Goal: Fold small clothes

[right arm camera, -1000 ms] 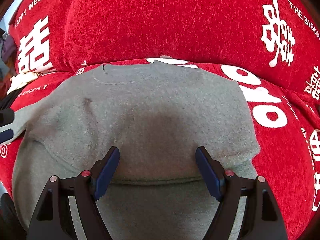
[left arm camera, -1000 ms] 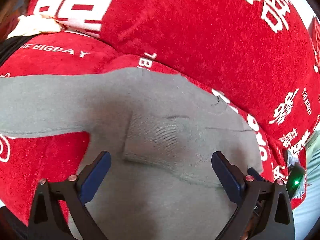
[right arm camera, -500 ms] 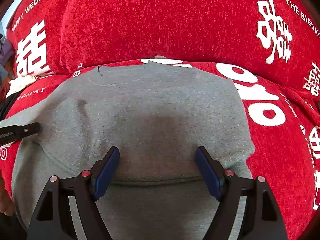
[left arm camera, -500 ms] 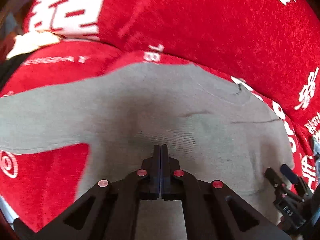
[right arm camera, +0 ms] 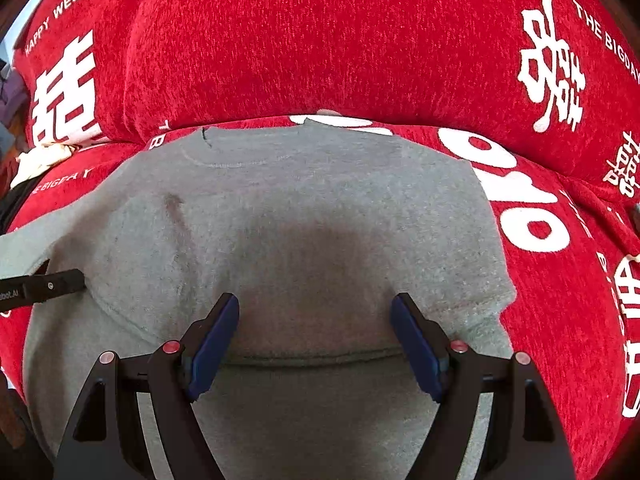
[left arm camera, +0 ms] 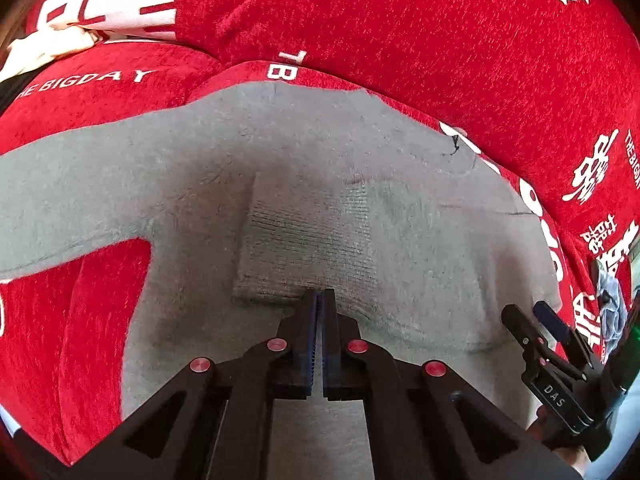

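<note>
A grey sweater (left arm camera: 360, 168) lies flat on a red cover, one sleeve (left arm camera: 80, 184) stretched out to the left. Its other sleeve is folded across the body and ends in a ribbed cuff (left arm camera: 304, 240). My left gripper (left arm camera: 320, 294) is shut, its tips pinching the cuff's near edge. In the right wrist view the sweater (right arm camera: 320, 208) fills the middle, neckline at the far side. My right gripper (right arm camera: 314, 332) hangs open over a folded edge of the body, with nothing between its pads. Each gripper shows in the other's view: the right gripper (left arm camera: 528, 314) and the left gripper (right arm camera: 76, 280).
The red plush cover (left arm camera: 400, 20) with white lettering spans the seat and the backrest behind the sweater. A crumpled white cloth (left arm camera: 48, 48) lies at the far left. Something grey-blue (left arm camera: 608, 312) sits at the right edge.
My left gripper went from wide open around the cuff to shut, and sank a little toward the cloth. The right gripper kept still and open.
</note>
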`<move>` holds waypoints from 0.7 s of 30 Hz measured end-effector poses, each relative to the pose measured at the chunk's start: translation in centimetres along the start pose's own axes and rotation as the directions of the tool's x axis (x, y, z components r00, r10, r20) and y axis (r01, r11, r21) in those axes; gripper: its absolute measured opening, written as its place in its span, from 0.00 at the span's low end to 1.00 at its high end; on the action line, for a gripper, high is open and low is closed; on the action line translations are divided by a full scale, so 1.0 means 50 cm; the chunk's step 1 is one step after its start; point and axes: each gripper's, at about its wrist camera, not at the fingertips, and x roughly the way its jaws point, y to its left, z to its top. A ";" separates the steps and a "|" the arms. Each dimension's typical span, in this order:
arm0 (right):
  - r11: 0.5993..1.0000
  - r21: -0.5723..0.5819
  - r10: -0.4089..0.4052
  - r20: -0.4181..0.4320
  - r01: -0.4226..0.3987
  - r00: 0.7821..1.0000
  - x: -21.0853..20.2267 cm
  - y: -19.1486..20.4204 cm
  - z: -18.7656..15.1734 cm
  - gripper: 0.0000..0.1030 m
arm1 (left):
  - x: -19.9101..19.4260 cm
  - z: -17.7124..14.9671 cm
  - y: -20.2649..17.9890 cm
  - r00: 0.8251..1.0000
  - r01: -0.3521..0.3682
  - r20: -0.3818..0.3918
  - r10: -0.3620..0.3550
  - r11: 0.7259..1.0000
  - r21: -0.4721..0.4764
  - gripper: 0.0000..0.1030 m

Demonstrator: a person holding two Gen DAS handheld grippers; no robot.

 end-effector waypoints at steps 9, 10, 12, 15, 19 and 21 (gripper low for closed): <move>0.999 0.044 0.013 0.013 -0.013 1.000 -0.006 -0.026 -0.001 0.79 | -0.042 -0.041 0.029 0.995 0.044 0.096 -0.037 0.996 -0.071 0.00; 0.999 0.040 0.016 0.016 -0.017 1.000 -0.009 -0.024 -0.003 0.79 | -0.047 -0.049 0.032 0.990 0.051 0.134 -0.040 0.995 -0.085 0.00; 0.999 0.033 0.022 0.021 -0.023 1.000 -0.011 -0.024 -0.005 0.79 | -0.052 -0.060 0.022 0.981 -0.036 0.190 0.046 0.998 -0.058 0.00; 0.999 0.033 0.022 0.018 -0.022 1.000 -0.008 -0.027 -0.004 0.79 | -0.060 -0.062 -0.006 0.978 -0.048 0.204 0.039 0.998 0.042 0.00; 0.999 0.037 0.030 0.022 -0.031 0.999 -0.009 -0.032 -0.005 0.79 | -0.082 -0.064 -0.004 0.962 -0.018 0.273 0.010 1.000 0.026 0.00; 0.999 0.035 0.030 0.022 -0.031 0.999 -0.008 -0.032 -0.005 0.79 | -0.063 -0.059 -0.003 0.982 -0.032 0.186 0.033 0.999 -0.006 0.00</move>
